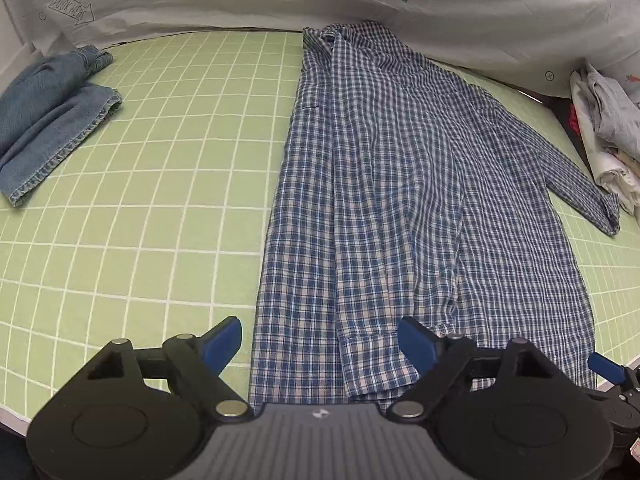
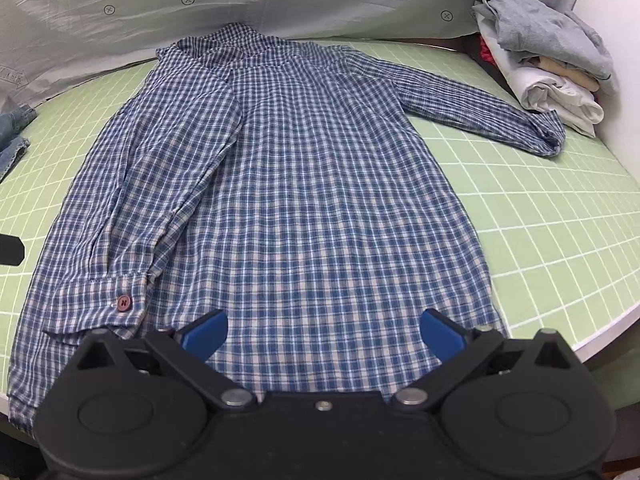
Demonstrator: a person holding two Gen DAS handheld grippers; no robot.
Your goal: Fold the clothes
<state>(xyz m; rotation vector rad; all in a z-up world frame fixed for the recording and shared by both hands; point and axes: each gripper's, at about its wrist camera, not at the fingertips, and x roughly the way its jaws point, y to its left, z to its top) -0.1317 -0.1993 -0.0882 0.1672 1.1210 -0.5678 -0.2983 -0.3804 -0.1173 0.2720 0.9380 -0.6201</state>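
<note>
1. A blue checked shirt point(image 2: 320, 200) lies flat on the green gridded mat point(image 2: 540, 220), collar at the far edge, hem at the near edge.
2. One sleeve point(image 2: 132, 208) is folded in along the body; the other sleeve point(image 2: 480, 112) stretches out sideways.
3. The right gripper point(image 2: 323, 334) hovers over the hem, fingers spread, holding nothing.
4. The left gripper point(image 1: 320, 346) is likewise spread over the folded cuff point(image 1: 372, 344).
5. Folded jeans point(image 1: 52, 112) lie well apart on the mat; a heap of clothes point(image 2: 552, 64) sits beside the outstretched sleeve.

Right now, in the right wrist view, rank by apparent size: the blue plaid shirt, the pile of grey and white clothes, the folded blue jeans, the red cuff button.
1. Blue plaid shirt
2. Pile of grey and white clothes
3. Folded blue jeans, though cut off by the frame edge, so unsure
4. Red cuff button
</note>
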